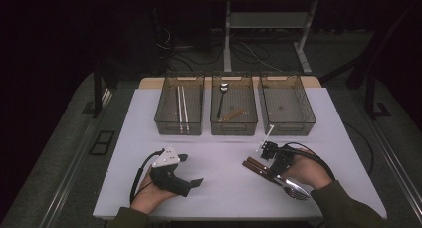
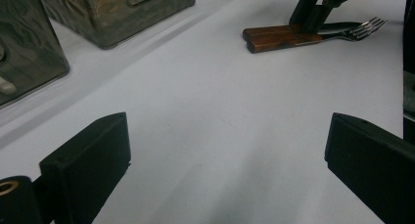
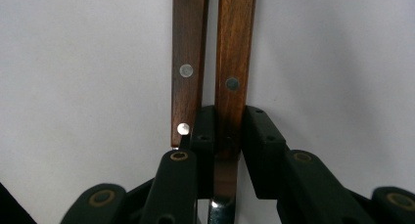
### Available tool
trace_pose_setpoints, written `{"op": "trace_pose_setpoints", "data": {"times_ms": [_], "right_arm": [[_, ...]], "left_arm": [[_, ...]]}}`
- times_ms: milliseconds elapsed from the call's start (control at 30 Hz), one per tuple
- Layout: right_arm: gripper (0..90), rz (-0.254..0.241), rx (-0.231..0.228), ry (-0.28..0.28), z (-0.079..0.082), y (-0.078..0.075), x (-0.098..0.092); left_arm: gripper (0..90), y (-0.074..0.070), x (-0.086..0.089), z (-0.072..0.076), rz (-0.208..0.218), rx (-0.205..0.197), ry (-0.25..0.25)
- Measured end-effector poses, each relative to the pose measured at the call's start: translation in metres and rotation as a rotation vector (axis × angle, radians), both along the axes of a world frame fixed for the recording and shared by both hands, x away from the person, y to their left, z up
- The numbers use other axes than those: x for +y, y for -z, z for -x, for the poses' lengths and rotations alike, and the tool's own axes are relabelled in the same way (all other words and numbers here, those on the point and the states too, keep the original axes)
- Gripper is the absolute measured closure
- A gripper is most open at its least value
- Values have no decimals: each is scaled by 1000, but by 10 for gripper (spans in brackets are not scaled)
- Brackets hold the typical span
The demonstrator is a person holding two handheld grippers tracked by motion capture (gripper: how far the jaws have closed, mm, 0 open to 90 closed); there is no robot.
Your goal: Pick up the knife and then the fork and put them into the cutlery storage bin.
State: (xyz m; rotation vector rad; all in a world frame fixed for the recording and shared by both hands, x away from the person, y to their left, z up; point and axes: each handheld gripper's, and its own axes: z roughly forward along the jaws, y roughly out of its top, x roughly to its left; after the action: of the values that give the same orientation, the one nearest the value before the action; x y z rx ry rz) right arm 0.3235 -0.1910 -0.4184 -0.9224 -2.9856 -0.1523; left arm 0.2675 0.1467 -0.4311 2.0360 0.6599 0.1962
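Wood-handled fork (image 3: 234, 82) lies on the white tabletop (image 1: 224, 158) at near right, handle pointing far-left, tines near-right; my right tool (image 3: 222, 131) pinches its handle. A second wooden handle (image 3: 188, 72) lies alongside, its head hidden. My left tool (image 2: 227, 155) rests spread.
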Motion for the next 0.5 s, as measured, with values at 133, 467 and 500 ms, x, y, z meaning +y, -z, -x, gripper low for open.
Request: {"op": "trace_pose_setpoints", "data": {"times_ms": [133, 467, 500], "right_arm": [[765, 30, 13, -3, -2, 0, 4], [770, -30, -1, -1, -2, -1, -5], [770, -39, -7, 15, -2, -1, -7]], "left_arm": [[19, 0, 0, 0, -3, -2, 5], [21, 0, 0, 0, 0, -1, 6], [21, 0, 0, 0, 0, -1, 7]]}}
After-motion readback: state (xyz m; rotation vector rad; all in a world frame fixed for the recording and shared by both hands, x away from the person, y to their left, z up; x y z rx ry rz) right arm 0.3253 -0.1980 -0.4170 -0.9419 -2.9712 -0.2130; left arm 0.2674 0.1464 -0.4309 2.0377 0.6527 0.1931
